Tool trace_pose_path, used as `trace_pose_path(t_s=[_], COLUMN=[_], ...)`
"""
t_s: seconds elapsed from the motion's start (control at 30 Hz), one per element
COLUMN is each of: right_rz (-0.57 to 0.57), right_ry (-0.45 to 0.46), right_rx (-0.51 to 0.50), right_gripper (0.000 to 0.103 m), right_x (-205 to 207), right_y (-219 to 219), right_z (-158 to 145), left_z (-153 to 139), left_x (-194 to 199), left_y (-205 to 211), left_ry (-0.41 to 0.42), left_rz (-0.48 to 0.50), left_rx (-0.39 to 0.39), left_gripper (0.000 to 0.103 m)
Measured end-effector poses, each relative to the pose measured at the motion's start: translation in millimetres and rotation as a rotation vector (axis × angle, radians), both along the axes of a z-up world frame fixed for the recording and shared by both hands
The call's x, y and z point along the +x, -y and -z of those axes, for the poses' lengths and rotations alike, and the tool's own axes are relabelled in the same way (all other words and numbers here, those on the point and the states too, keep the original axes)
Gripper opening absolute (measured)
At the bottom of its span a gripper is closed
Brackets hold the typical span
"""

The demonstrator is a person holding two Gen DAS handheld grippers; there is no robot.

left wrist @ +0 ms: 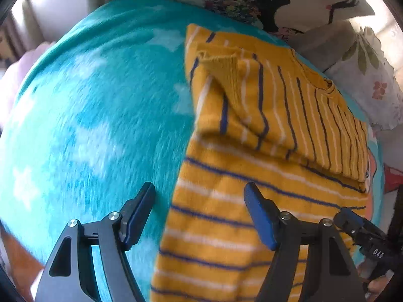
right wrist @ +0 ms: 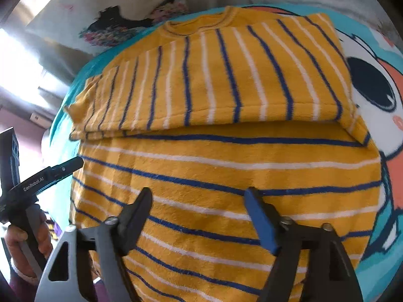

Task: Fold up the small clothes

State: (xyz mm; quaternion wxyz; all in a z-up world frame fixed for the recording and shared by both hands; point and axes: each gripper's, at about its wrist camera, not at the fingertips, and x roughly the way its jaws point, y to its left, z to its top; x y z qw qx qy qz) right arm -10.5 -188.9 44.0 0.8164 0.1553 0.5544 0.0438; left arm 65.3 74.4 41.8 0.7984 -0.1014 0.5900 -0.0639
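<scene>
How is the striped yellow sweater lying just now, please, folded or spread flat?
Partly folded: the sweater has its collar half doubled over the lower half, stripes crossing at the fold.

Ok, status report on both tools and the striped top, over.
Left tool open, empty, at the top's left edge. Right tool open, empty, over its lower part. Mustard-yellow knit top with blue and white stripes partly folded on teal fleece blanket. Nothing in the way.

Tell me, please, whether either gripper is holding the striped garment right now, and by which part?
Neither: the left gripper and the right gripper both stand open above the yellow striped sweater, with nothing between their fingers.
</scene>
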Motion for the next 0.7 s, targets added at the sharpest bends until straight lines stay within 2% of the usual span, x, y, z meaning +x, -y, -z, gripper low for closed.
trace_pose_path(t_s=[0.1, 0.23, 0.3, 0.47, 0.7], right_rz=[-0.049, -0.085, -0.121, -0.246, -0.238], right_ry=[0.032, 0.086, 0.103, 0.139, 0.172], right_rx=[-0.014, -0.063, -0.125, -0.333, -0.322], right_gripper=[0.099, 0.102, 0.103, 0.103, 0.103], right_x=[-3.3, -8.1, -11.0, -23.6, -29.7], right_y=[-9.2, -20.4, -28.4, -52.0, -47.9], right_z=[2.2, 6.0, 8.0, 16.4, 15.6], left_z=[-11.7, -27.4, -27.7, -11.9, 1.2], left_x=[-23.8, -50.2, -65.9, -87.5, -107.3], left_y=[-2.5, -1.7, -3.9, -5.7, 0.6], left_ry=[0.01, 0.071, 0.076, 0.022, 0.011], left_rz=[-0.026, -0.039, -0.052, -0.095, -0.102], left_rx=[-0.012, 0.053, 0.076, 0.083, 0.123], left_gripper=[0.072, 0.072, 0.072, 0.072, 0.072])
